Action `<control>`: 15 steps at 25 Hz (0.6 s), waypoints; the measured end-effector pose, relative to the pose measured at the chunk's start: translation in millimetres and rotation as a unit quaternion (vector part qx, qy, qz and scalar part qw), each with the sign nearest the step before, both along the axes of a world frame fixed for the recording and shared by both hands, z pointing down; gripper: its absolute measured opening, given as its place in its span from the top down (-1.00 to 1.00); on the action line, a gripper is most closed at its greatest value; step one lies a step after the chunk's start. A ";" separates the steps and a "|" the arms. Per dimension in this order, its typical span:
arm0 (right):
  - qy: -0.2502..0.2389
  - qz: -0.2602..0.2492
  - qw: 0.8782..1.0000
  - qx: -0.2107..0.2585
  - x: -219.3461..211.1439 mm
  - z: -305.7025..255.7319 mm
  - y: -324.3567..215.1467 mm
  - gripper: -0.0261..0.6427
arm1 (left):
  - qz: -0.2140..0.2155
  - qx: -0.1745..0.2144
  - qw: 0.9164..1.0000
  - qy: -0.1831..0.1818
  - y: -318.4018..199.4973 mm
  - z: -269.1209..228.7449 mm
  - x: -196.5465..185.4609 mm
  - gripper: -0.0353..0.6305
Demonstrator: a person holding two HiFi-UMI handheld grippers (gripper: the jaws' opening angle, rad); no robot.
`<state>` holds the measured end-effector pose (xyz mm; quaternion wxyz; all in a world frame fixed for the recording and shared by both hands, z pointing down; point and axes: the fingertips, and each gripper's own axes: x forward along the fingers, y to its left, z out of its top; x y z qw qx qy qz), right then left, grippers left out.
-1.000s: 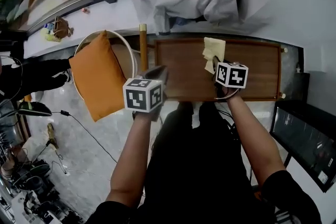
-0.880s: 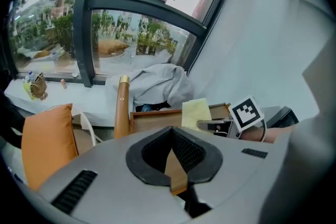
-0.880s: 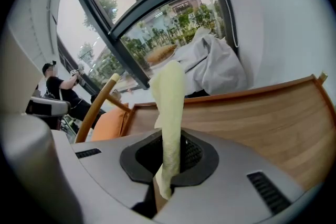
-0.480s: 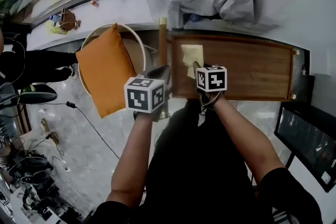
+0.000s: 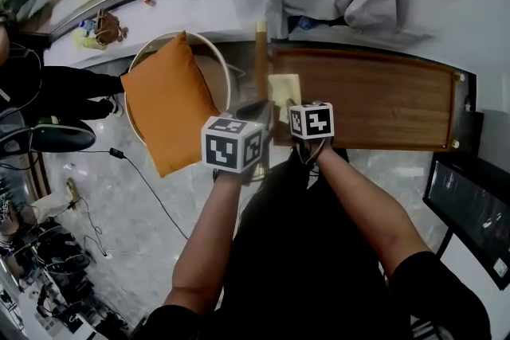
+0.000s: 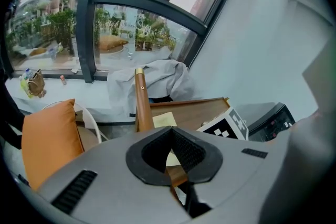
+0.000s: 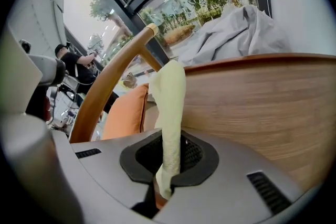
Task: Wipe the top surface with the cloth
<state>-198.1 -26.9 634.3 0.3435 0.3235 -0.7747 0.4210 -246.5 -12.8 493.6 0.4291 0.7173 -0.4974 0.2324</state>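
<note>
- The right gripper (image 7: 169,157) pinched the yellow cloth (image 7: 170,113) at the wooden tabletop's (image 7: 262,102) left end.
- The left gripper (image 6: 172,152) was pressed together, empty.
- Wiping seemed under way; remaining area unclear.

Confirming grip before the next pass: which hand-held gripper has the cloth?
The right hand-held gripper: the pale yellow cloth is pinched between its jaws. The left hand-held gripper holds nothing.

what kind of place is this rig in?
Likely an indoor lounge or office corner: a wooden table beside a round chair with an orange cushion, by big windows facing greenery.
</note>
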 end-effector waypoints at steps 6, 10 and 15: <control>0.022 -0.012 1.000 -0.007 2.8 15.8 7.6 0.83 | 0.007 -0.002 1.000 0.003 2.1 -0.7 4.6 0.86; 0.035 -0.013 0.999 -0.009 16.4 22.8 8.8 0.83 | 0.011 -0.002 1.000 0.003 -1.9 -1.0 10.6 0.86; 0.043 -0.002 0.999 -0.011 37.7 25.3 5.8 0.83 | 0.020 -0.002 1.000 0.005 -6.7 0.2 26.1 0.86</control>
